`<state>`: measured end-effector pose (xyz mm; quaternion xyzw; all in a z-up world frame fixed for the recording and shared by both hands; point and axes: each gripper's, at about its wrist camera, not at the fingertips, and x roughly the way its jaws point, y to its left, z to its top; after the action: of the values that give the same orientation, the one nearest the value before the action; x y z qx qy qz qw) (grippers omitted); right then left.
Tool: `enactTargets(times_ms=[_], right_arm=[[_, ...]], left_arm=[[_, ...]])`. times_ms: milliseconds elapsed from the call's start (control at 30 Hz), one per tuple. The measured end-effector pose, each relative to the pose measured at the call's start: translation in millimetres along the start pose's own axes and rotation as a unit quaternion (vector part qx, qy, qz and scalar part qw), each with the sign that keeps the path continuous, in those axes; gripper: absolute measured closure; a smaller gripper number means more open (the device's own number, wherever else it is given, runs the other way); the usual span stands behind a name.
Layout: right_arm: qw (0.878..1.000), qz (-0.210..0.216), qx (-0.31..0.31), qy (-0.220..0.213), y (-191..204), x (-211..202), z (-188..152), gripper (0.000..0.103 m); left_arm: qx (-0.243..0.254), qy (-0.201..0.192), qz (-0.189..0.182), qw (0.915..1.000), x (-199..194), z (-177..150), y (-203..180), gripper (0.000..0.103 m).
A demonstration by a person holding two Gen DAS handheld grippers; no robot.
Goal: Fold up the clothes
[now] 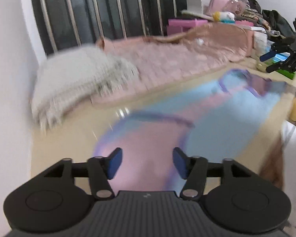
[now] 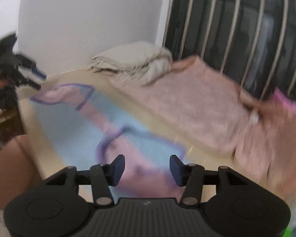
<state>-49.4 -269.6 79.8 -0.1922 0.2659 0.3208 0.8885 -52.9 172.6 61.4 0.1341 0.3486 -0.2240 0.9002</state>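
While both views are smeared by motion blur, the blue-and-pink garment (image 1: 217, 118) lies spread flat on the beige desk (image 1: 65, 138), its long axis running from the left tongs (image 1: 146, 163) across to the right tongs (image 2: 147, 169). Each pair stands apart, empty, above one end of the cloth. Beyond it lie a pink blanket (image 1: 167, 59) and grey throw (image 1: 75, 81).

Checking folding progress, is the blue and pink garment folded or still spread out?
Spread out: the blue and pink garment lies flat across the table, no folds visible despite blur.
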Motion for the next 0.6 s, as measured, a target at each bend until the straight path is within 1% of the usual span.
enactTargets(times_ms=[33, 67, 133, 167, 233, 300, 333, 400, 433, 467, 500, 533, 567, 600], right_arm=[[1.0, -0.005, -0.019, -0.003, -0.2, 12.8, 12.9, 0.054], [1.0, 0.006, -0.029, -0.001, -3.1, 26.7, 25.6, 0.054], [0.998, 0.054, -0.013, 0.023, -15.6, 66.7, 49.6, 0.055], [0.997, 0.072, 0.008, 0.041, -23.5, 86.9, 59.6, 0.057], [0.993, 0.096, 0.035, 0.063, -31.8, 115.6, 70.7, 0.059], [0.991, 0.105, 0.037, 0.078, -33.0, 136.3, 72.2, 0.06], [0.99, 0.11, 0.038, 0.086, -33.5, 146.5, 72.9, 0.061], [0.988, 0.113, 0.035, 0.1, -33.1, 163.1, 72.6, 0.067], [0.987, 0.112, 0.031, 0.108, -32.3, 168.3, 71.7, 0.074], [0.987, 0.114, 0.026, 0.109, -32.0, 169.3, 68.6, 0.077], [0.987, 0.117, 0.022, 0.109, -31.7, 170.0, 65.3, 0.079], [0.986, 0.121, 0.022, 0.109, -33.1, 169.2, 64.4, 0.086], [0.986, 0.125, 0.022, 0.109, -34.6, 168.3, 63.7, 0.102], [0.987, 0.12, 0.013, 0.107, -31.9, 166.9, 63.7, 0.102]], left_arm=[[0.0, 0.002, -0.001, 1.0, 10.7, 9.6, 3.1, 0.035], [0.001, 0.005, -0.003, 1.0, 21.5, 19.1, 6.2, 0.034], [0.002, 0.009, -0.006, 0.9999, 42.9, 38.2, 12.4, 0.034], [0.002, 0.012, -0.007, 0.9999, 53.7, 47.8, 15.5, 0.034], [0.003, 0.016, -0.01, 0.9998, 75.2, 66.9, 21.8, 0.034], [0.005, 0.023, -0.012, 0.9997, 96.4, 82.8, 27.9, 0.034], [0.006, 0.03, -0.011, 0.9995, 106.3, 82.5, 30.9, 0.035], [-0.002, 0.045, -0.015, 0.9989, 120.8, 79.8, 37.9, 0.034], [-0.008, 0.054, -0.022, 0.9983, 126.3, 77.8, 41.9, 0.034], [-0.014, 0.057, -0.035, 0.9977, 129.3, 75.7, 45.4, 0.035], [-0.014, 0.052, -0.04, 0.9978, 129.5, 73.8, 47.1, 0.038], [-0.014, 0.047, -0.045, 0.9978, 129.7, 71.9, 48.8, 0.042], [-0.014, 0.043, -0.051, 0.9976, 129.4, 71.0, 50.0, 0.064], [-0.012, 0.043, -0.061, 0.9972, 128.4, 72.2, 50.1, 0.102]])
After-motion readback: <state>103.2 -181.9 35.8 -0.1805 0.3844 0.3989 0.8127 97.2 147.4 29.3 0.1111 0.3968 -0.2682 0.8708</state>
